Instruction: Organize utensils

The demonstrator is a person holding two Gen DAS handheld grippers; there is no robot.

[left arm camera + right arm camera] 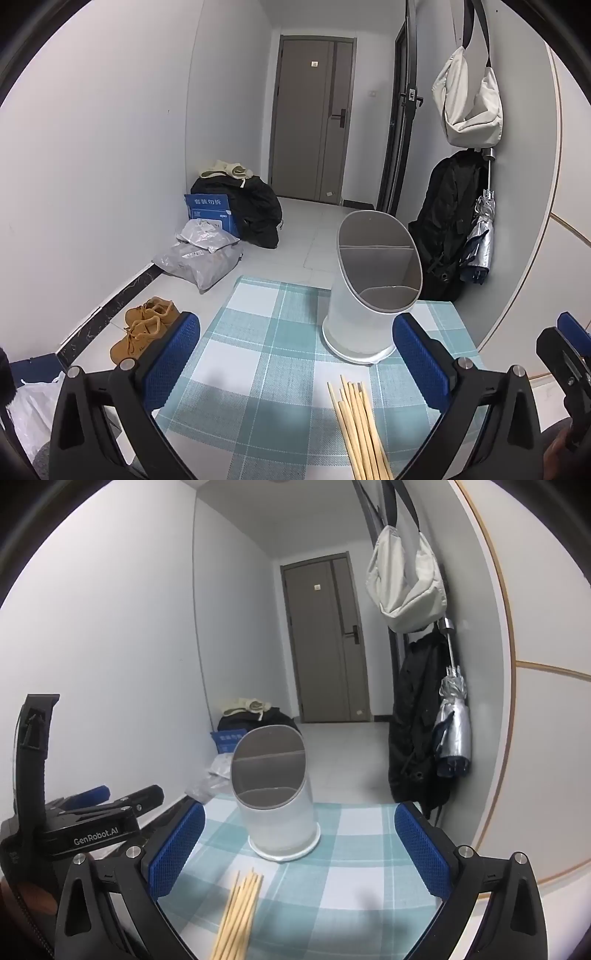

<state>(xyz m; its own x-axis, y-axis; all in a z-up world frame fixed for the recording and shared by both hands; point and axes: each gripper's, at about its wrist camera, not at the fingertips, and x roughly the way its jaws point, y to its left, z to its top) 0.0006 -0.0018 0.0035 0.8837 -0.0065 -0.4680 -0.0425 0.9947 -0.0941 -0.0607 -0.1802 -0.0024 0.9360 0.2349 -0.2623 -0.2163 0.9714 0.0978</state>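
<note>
A small table covered by a teal-and-white checked cloth (258,354) carries everything that matters here. Near its far edge, toward the right far corner, stands a white utensil holder (364,295) with a slanted oval mouth and grey inner dividers; its compartments look bare as far as the views reach. A bundle of wooden chopsticks (360,432) lies flat on the cloth at the near edge, tips fanned slightly and aimed toward the holder, well short of it and not touching it.

The left gripper (295,365) hangs above the near part of the cloth with its blue-padded jaws spread as wide as they go and nothing between the pads; the chopsticks lie below and to its right. The right gripper (299,849) is likewise spread fully, gripping nothing, with the holder framed between its fingers farther off and the chopsticks below, nearer its left finger (177,849).
</note>
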